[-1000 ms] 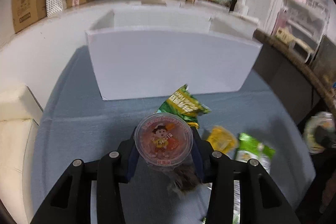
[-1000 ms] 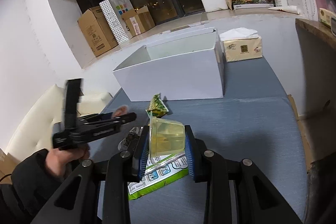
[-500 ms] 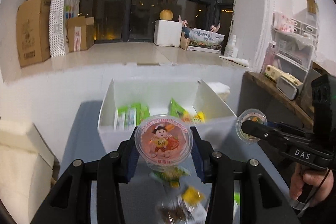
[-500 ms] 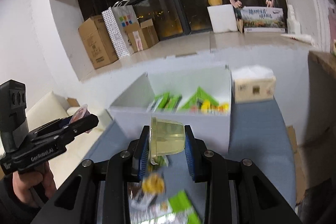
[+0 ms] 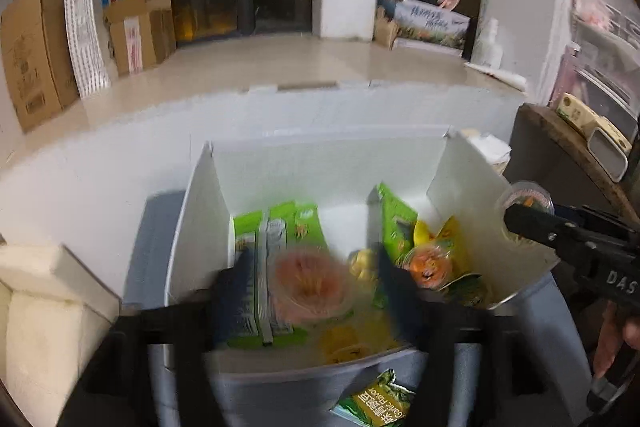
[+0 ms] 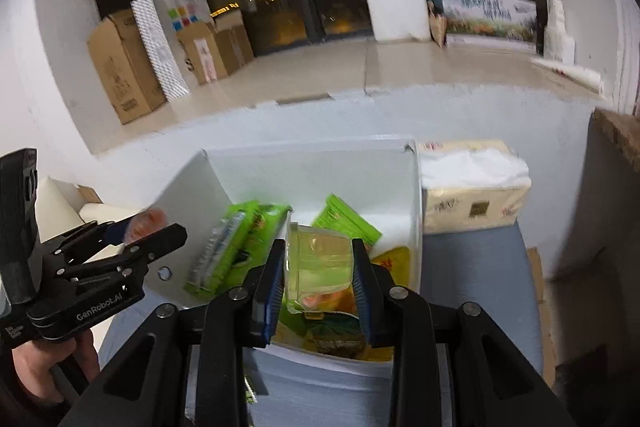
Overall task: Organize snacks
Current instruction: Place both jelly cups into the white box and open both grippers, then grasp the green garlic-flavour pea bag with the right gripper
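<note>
The left claw [image 5: 312,291] is closed on a pink-lidded jelly cup [image 5: 310,287], its lid facing the camera and blurred, the blue pads pressing it from both sides; the cup hangs over the open top of the white box [image 5: 200,211], which lies straight ahead of and below the fingers. Inside the box, just ahead and to the left of this claw, green packets [image 5: 276,227] stand upright in a row; ahead and to the right lie another green bag [image 5: 394,223], a yellow wrapper [image 5: 448,239] and an orange-lidded cup [image 5: 430,267]. Below the claw, on the grey tabletop [image 5: 152,239] in front of the box, lies a green snack bag [image 5: 376,405]. Far to the right of this claw the other tool reaches in over the box wall.

The right claw [image 6: 318,267] grips a clear yellowish cup [image 6: 318,263], squeezed between its two blue pads and tilted with the rim towards the left; it too is held above the white box [image 6: 188,195], over the near right part. Ahead and to the left of it sit the green packets [image 6: 232,247]; straight ahead leans the green bag [image 6: 346,223]; beneath the cup are yellow and green wrappers, which I cannot tell apart clearly. To the right of this claw, just beside the outer box wall, stands a pack of tissues [image 6: 474,195]. Far to its left the left claw [image 6: 140,235] shows side-on, with the pink cup [image 6: 146,223] between its fingers.
</note>
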A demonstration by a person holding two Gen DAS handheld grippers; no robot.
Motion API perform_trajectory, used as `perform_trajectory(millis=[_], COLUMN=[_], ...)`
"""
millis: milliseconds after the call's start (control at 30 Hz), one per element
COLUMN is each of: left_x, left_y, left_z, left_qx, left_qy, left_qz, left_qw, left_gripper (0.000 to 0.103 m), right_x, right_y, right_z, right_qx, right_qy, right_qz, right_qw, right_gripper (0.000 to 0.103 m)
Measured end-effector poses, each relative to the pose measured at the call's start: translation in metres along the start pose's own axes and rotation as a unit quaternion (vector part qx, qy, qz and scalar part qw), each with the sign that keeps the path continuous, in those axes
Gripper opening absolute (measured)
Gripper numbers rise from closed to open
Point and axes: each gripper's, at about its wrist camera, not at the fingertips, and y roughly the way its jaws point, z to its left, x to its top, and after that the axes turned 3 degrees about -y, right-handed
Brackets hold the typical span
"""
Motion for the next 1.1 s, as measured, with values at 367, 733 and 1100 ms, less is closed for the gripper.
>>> perform_trajectory(millis=[367,733,1100], left_x=[-0.015,-0.085,-0.206], left_y=[-0.04,-0.134,-0.167], left_z=[0.009,-0.005,-0.014], left_qx=[0.011,-0.014,-0.001], left_qy=[-0.01,-0.005,-0.012], left_qz=[-0.026,-0.053,-0.025], left_qw=[0.9996,0.9985,0.9996], left_gripper=[0.103,0.103,0.103], right_x=[-0.004,-0.069,-0.141], right_y=[-0.046,-0.115,-0.042], right_z=[0.012,0.048,0.067], right_qx=[-0.002,0.043,0.036], right_qy=[-0.026,-0.067,-0.091], right_qz=[-0.05,-0.069,0.039], right_qw=[0.998,0.994,0.994], right_gripper=[0.103,0.103,0.103])
